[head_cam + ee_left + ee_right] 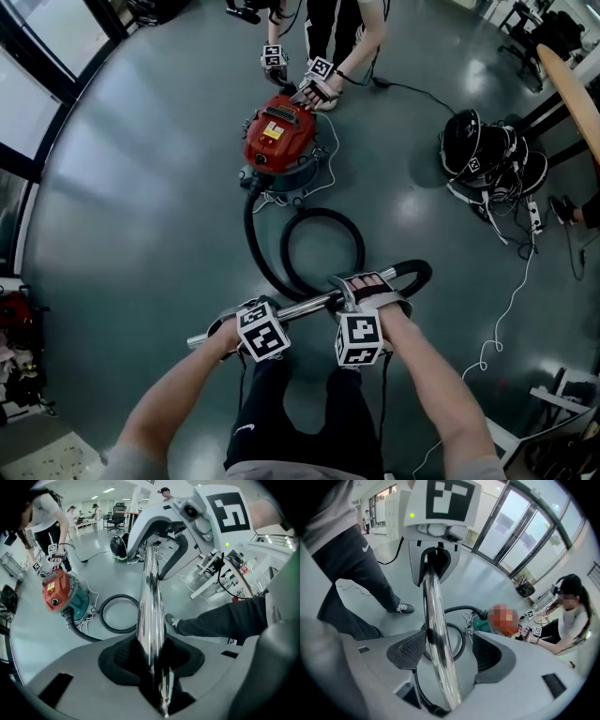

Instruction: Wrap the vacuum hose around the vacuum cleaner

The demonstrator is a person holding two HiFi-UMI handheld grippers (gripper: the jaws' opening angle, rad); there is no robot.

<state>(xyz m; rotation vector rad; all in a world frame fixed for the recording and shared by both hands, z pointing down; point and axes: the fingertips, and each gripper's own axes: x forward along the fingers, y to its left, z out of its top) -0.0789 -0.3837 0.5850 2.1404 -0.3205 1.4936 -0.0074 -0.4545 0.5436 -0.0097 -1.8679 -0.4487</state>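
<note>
**Item 1: chrome tube** (pixel 305 307). This is the stiff end of the hose. It is up off the floor (pixel 141 187), across my front and over my legs, with both of my tools on it. In the head view its long axis runs left to right and climbs a little toward the right. The bare open end points to my left. The right end passes into a black bent grip (pixel 412 274), where the hose joins.

**Item 2: left gripper** (pixel 152 656). Its pads are pinching the chrome tube near the open end. I judge this to be the carrying hold, so the tube cannot swing.

**Item 3: right gripper** (pixel 445 653). Its jaws are spread wide and the tube runs between them. One pad is close beside the tube and the other stands clear, so nothing is gripped. It sits near the bent grip, probably as a loose guide or on its way to a new hold.

**Item 4: hose** (pixel 247 225). It is black and leaves the front of the machine, makes one flat loop on the floor between the machine and me, then rises to the bent grip. None of it is wound on yet.

**Item 5: vacuum cleaner** (pixel 279 136). It has a red top and stands on the floor well ahead of me. A second person's grippers (pixel 319 84) are at its far side, seemingly steadying it.
</note>
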